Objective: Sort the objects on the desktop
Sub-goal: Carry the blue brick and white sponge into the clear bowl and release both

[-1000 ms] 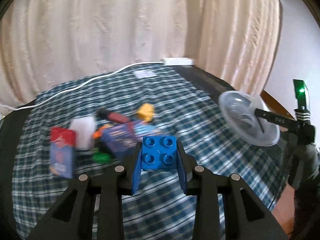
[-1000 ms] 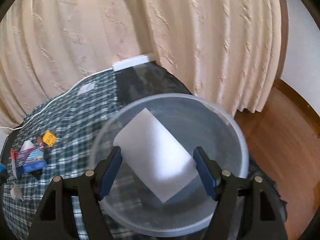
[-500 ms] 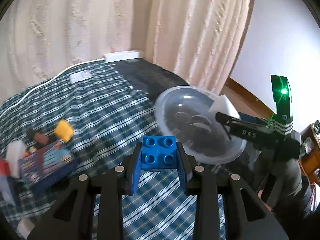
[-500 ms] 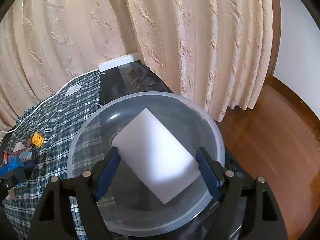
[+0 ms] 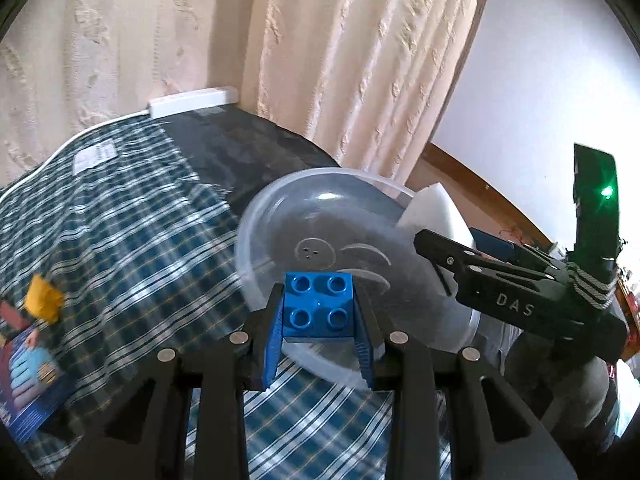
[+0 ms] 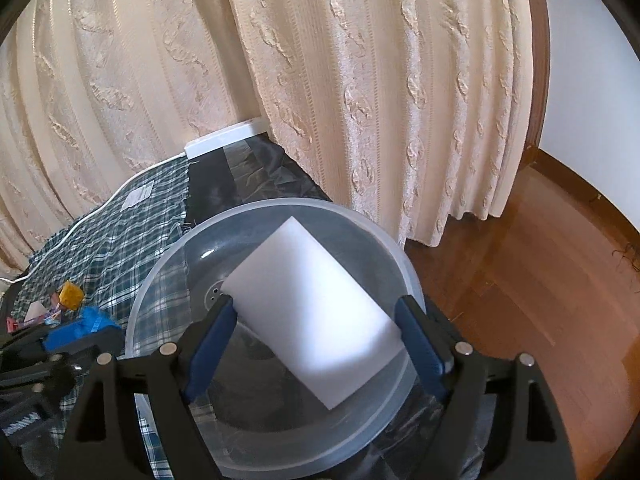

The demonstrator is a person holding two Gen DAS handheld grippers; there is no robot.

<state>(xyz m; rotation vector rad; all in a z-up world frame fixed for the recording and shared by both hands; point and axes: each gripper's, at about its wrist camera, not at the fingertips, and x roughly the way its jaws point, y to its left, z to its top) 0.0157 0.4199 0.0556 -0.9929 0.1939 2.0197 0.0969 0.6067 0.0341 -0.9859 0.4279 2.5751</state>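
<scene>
My left gripper (image 5: 318, 298) is shut on a blue four-stud brick (image 5: 318, 308), held just over the near rim of a clear plastic bowl (image 5: 248, 236). In the right wrist view the same brick (image 6: 82, 326) shows low at the left, beside the bowl (image 6: 160, 272). A white sponge block (image 6: 312, 312) leans tilted inside the bowl, one corner rising above the rim (image 5: 432, 216). My right gripper (image 6: 314, 310) straddles the sponge and its jaws are opening; the blue pads (image 6: 416, 344) stand at the sponge's edges without squeezing it.
The bowl sits at the right end of a table with a blue checked cloth (image 5: 132, 240) and a black strip. A yellow brick (image 5: 42, 300), a blue printed box (image 5: 28, 380) and other small items lie left. A white power strip (image 5: 192, 100) lies by the curtain. Wooden floor (image 6: 540, 264) is beyond the edge.
My left gripper has swung right with the blue brick, from over the pile of items to the bowl's near rim. The right gripper's jaws have spread a little around the sponge.
</scene>
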